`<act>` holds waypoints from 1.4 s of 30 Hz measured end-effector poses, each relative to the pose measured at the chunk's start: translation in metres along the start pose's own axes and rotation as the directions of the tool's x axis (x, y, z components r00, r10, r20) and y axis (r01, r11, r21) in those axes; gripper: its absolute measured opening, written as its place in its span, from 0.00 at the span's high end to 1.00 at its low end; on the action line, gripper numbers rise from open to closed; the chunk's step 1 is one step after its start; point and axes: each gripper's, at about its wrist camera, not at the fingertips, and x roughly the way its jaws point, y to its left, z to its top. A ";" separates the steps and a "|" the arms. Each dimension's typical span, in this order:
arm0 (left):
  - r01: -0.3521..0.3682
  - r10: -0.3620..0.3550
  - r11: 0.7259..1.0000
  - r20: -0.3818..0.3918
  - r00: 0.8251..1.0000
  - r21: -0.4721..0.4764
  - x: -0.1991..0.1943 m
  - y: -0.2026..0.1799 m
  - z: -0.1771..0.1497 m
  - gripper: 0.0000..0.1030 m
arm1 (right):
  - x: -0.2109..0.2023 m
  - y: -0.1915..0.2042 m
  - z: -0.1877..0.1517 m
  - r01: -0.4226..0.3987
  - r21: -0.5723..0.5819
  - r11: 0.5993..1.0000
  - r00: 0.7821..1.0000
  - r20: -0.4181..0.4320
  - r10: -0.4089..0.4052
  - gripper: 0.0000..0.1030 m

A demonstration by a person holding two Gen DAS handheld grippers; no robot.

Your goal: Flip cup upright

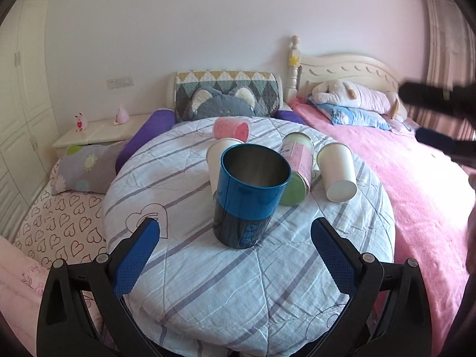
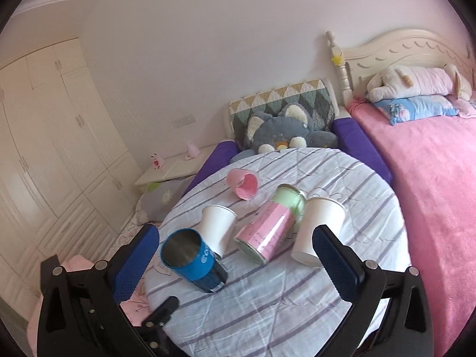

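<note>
The blue cup (image 1: pixel 249 196) is seen standing upright, mouth up, on the striped tabletop (image 1: pixel 208 291), just before the left tool (image 1: pixel 235 255), whose jaws are spread wide and empty. The right tool (image 2: pixel 236 258) is likewise held wide, with nothing gripped. A white cup (image 2: pixel 315 232) and a pink can (image 2: pixel 267 229) are lying beside it.

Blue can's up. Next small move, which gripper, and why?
Probably ease the open right gripper forward around the right-hand white cup. It rests mouth-down, leaning on the pink-and-green can, just beyond the right finger. The blue can already stands upright.
</note>
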 end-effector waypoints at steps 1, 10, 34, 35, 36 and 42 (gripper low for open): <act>-0.010 0.010 1.000 0.004 1.000 -0.004 -0.004 -0.001 0.000 0.00 | -0.004 -0.001 -0.004 0.029 -0.017 0.999 1.000 0.010 -0.029 0.00; -0.078 0.078 0.997 0.075 0.994 0.000 -0.034 -0.013 0.003 0.00 | -0.026 -0.010 -0.037 0.190 -0.113 0.975 0.981 0.054 -0.185 0.00; -0.194 0.187 0.981 0.161 0.969 0.023 -0.047 -0.032 0.002 0.00 | -0.032 -0.015 -0.060 0.130 -0.156 0.979 0.987 0.111 -0.114 0.00; -0.195 0.189 0.981 0.161 0.969 0.024 -0.046 -0.032 0.002 0.00 | -0.031 -0.015 -0.060 0.130 -0.157 0.979 0.987 0.112 -0.113 0.00; -0.194 0.187 0.981 0.161 0.969 0.024 -0.046 -0.032 0.002 0.00 | -0.031 -0.015 -0.060 0.130 -0.159 0.979 0.987 0.112 -0.113 0.00; -0.192 0.186 0.981 0.159 0.970 0.023 -0.043 -0.033 0.001 0.00 | -0.030 -0.018 -0.060 0.129 -0.149 0.980 0.988 0.109 -0.113 0.00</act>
